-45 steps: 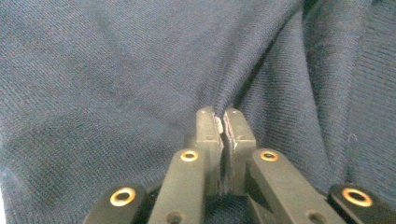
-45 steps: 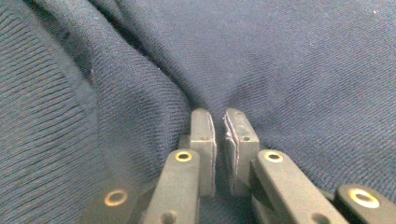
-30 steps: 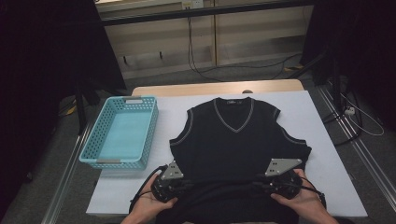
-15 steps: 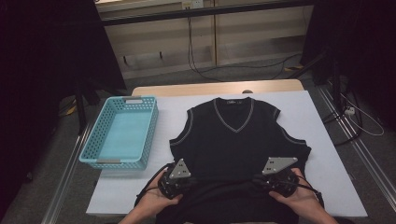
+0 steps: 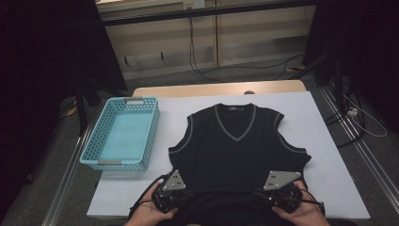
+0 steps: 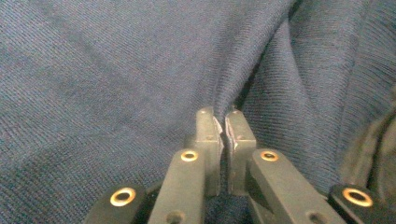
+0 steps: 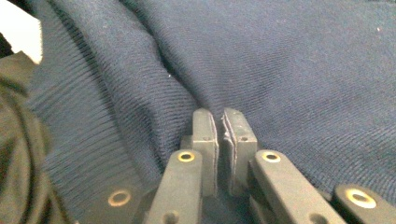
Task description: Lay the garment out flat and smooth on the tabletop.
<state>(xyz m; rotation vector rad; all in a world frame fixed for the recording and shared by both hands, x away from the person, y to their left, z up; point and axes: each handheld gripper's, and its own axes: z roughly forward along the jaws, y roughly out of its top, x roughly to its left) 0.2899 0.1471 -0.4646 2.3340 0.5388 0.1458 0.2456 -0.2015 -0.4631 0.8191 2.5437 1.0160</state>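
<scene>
While the vest [image 5: 237, 146] lies flat on the white bench [image 5: 329, 155], front up and neck pointing away from me, I see a dark sleeveless knit with pale piping along the V-neck and both armholes. Its hem sits at the near edge, bunched into a ridge between my two grippers.

My left gripper [image 5: 170, 197] is low at the hem's left corner, its grey plate tilted up toward the camera, with my left hand [image 5: 148, 214] wrapped round it from below. My right gripper [image 5: 281, 194] mirrors it at the hem's right corner, held by my right hand [image 5: 303, 214]. Both point inward and forward across the cloth.

From the high view I cannot make out the fingers themselves; the cloth and the plates hide them. From the left gripper view I see the fingers [image 6: 208, 135] pressed nearly together on a fold of the vest [image 6: 116, 70], which rises in a crease just beyond the tips. From the right gripper view I see the same: the fingers [image 7: 205, 135] pinch a fold of ribbed knit [image 7: 303, 70], and a patch of white bench shows at the upper left.

A teal basket [image 5: 123, 134] stands on the bench's left side, just beside the vest, apart from it.
</scene>
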